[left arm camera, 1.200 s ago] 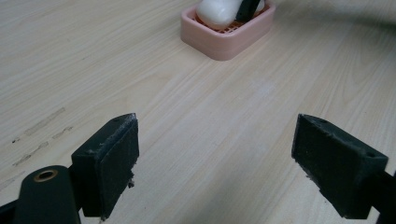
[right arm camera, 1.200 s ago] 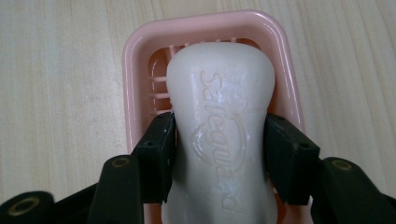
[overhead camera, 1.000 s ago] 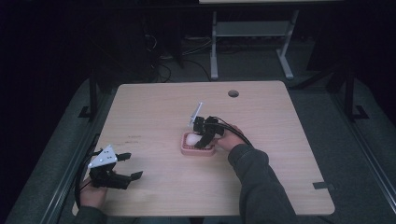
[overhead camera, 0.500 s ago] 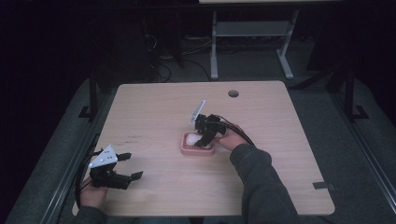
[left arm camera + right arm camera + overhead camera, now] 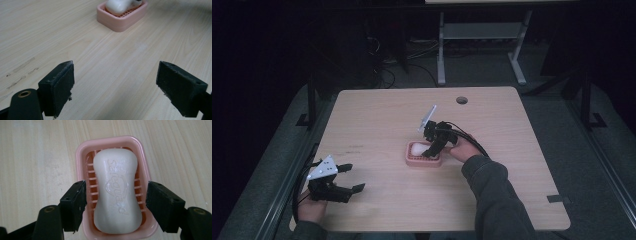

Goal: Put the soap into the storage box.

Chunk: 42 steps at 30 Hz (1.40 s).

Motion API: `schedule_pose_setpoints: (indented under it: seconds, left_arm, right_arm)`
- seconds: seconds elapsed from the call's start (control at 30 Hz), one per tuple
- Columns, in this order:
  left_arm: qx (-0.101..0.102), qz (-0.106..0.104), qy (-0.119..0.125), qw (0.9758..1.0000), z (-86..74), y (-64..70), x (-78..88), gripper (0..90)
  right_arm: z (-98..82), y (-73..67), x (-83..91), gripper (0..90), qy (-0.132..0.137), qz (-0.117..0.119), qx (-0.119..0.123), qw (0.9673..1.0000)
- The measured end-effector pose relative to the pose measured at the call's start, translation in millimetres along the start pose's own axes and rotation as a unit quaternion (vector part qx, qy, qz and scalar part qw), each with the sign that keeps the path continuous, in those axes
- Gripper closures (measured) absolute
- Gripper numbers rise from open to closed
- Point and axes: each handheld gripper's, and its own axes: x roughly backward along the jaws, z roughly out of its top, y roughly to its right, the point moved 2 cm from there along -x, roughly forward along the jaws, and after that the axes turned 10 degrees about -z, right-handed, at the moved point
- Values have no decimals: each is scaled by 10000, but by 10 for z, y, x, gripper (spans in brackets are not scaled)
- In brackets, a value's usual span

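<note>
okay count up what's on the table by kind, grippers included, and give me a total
Soap bar: 1
Pink soap dish: 1
Grippers: 2, the left gripper and the right gripper
Total: 4

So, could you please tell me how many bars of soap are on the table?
1: the white soap bar lies in the pink soap dish near the table's middle.
</note>
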Motion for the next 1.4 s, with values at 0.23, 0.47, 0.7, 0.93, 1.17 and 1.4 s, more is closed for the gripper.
schedule_pose_setpoints:
  seconds: [0.23,0.47,0.7,0.93,1.17,1.4]
  left_arm:
    - [-4,4,-17,10000,-3,-4,-1,148]
    - [9,5,-15,10000,-4,0,-2,148]
    - [-3,8,-24,10000,-5,-5,-1,148]
    - [9,7,-23,10000,-5,2,-3,148]
    - [7,16,-30,10000,-7,-1,0,148]
    - [6,13,-22,10000,-6,3,-4,148]
  right_arm:
    - [-41,15,107,301,59,-92,-30,9999]
    - [-89,18,198,294,73,-104,-126,9998]
    - [-174,41,265,294,195,-127,-237,9994]
    - [-280,42,296,295,175,-126,-321,9993]
    - [-346,48,337,294,129,-109,-394,9991]
    - [-382,26,406,293,145,-128,-394,9990]
